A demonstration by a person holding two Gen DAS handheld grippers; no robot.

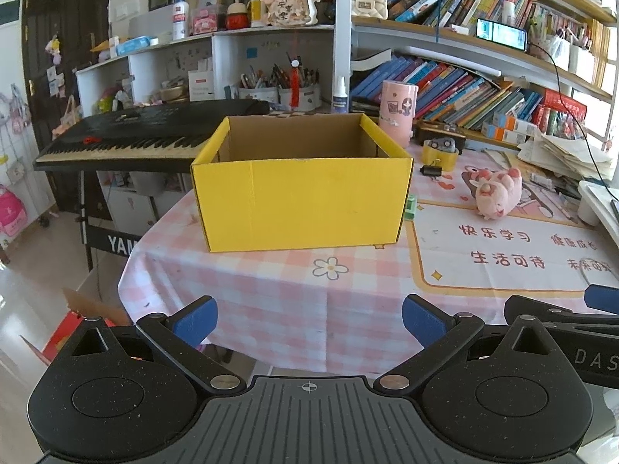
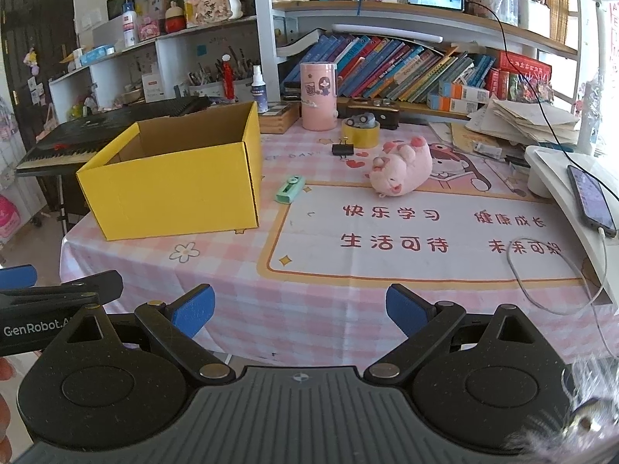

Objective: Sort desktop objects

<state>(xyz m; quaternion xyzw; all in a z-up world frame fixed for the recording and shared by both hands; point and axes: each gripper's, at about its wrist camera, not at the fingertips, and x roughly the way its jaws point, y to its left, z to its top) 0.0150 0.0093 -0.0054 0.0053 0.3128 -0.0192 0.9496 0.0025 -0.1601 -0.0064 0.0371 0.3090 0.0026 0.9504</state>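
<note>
Two claws, left claw and right claw, we hold spread and bare; "GenRobot" marks one. Green stapler lies angled beside the yellow box.

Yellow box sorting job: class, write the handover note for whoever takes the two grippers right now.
Left gripper: open, empty, at the near table edge. Right gripper: the same.
Yellow box: open; the part visible inside looks empty.
Loose on the tablecloth: pink plush pig, green stapler-like item, black binder clip, yellow tape roll.
Done: nothing visibly sorted. Left: every item.
</note>
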